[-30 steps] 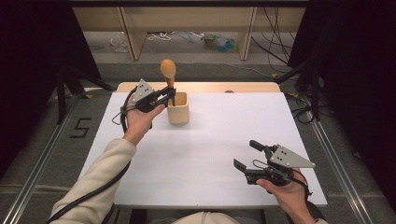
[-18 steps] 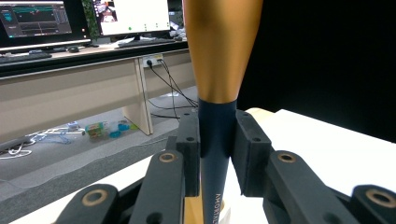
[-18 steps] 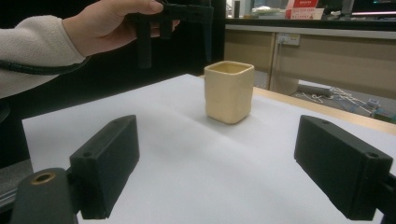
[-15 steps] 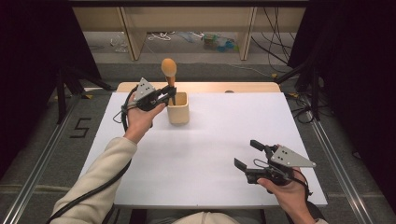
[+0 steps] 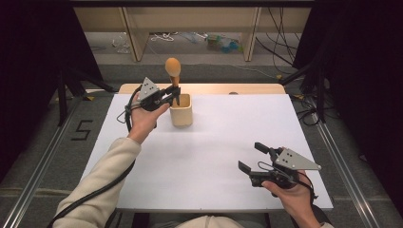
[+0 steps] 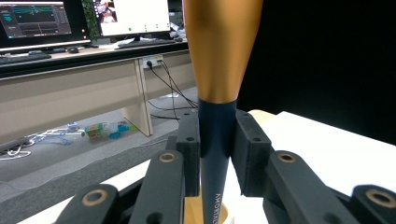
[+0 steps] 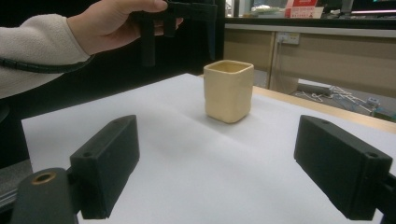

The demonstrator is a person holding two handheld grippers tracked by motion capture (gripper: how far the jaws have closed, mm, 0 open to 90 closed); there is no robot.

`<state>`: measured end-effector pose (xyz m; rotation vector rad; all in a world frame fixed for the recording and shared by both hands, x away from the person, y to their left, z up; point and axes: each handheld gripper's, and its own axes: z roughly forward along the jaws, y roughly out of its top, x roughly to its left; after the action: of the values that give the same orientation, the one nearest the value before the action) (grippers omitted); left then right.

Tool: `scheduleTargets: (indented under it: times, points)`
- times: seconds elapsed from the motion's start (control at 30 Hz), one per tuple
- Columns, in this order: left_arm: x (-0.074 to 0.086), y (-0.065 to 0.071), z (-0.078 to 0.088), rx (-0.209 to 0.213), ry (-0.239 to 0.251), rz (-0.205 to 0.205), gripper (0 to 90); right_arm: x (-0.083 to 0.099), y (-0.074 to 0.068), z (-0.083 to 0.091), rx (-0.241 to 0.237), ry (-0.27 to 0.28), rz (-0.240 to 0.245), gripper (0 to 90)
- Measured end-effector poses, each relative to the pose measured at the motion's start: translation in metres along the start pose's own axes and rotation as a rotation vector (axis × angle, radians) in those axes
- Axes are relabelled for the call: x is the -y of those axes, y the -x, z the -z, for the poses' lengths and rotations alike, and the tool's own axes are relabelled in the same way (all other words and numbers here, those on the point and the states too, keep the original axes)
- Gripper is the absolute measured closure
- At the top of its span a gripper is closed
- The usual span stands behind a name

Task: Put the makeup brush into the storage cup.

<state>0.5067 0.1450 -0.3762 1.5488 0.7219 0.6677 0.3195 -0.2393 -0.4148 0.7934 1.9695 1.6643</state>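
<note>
A cream square cup [image 5: 181, 109] [image 7: 229, 90] stands on the white table near its far left. A spoon-like utensil [image 5: 174, 76] with a wooden head and dark handle [image 6: 216, 154] stands upright with its lower end in the cup. My left gripper [image 5: 175, 96] [image 6: 217, 158] is just above the cup, shut on the dark handle, both pads pressing it. My right gripper [image 5: 251, 157] [image 7: 224, 182] hovers low at the table's near right, open, with nothing between its jaws, pointing toward the cup.
The white sheet [image 5: 214, 147] covers most of the table; a wooden strip [image 5: 247, 88] shows along the far edge. Beyond it are wooden table legs [image 5: 133, 40], cables and litter on the floor. Monitors [image 6: 130, 16] stand on a desk in the left gripper view.
</note>
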Motion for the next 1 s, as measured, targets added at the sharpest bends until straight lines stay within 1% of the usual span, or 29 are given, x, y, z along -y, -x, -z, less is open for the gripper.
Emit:
scheduleTargets:
  times: [0.03,0.07,0.1,0.13,0.17,0.23,0.37,0.5,0.53,0.87,1.0]
  points:
    - [0.000,0.000,0.000,-0.001,-0.002,0.002,74.3,0.000,-0.001,0.000,-0.012,-0.007,-0.019,15.0]
    - [0.001,-0.001,0.000,-0.001,-0.001,0.001,74.3,0.000,0.000,-0.001,-0.002,0.005,0.004,15.0]
    - [0.001,-0.001,-0.001,-0.003,-0.002,0.000,74.4,0.000,0.000,-0.001,0.003,0.005,0.006,15.0]
    - [0.002,-0.002,-0.001,-0.004,-0.004,0.001,74.4,0.000,-0.001,0.000,-0.004,-0.010,-0.017,15.0]
    - [0.002,-0.002,-0.002,-0.003,-0.002,0.003,74.3,0.000,-0.002,-0.001,-0.005,-0.011,-0.020,15.0]
    - [0.002,-0.003,-0.002,-0.006,-0.005,0.003,74.3,0.000,-0.002,0.000,-0.005,-0.015,-0.015,15.0]
    - [0.002,-0.004,-0.004,-0.011,0.000,-0.001,74.4,0.000,-0.001,-0.001,-0.002,-0.005,-0.018,15.0]
    - [0.002,-0.006,-0.005,-0.011,0.000,0.001,74.3,0.000,-0.001,0.000,-0.005,-0.014,-0.019,15.0]
    - [0.002,-0.006,-0.005,-0.012,0.000,0.001,74.3,0.001,-0.002,-0.002,-0.013,0.008,-0.030,15.0]
    - [0.004,-0.008,-0.009,-0.018,-0.006,-0.002,74.3,0.001,-0.001,-0.002,-0.018,0.003,-0.033,15.1]
    - [0.004,-0.008,-0.010,-0.013,-0.004,-0.003,74.3,0.001,-0.001,-0.002,-0.018,0.003,-0.034,15.1]
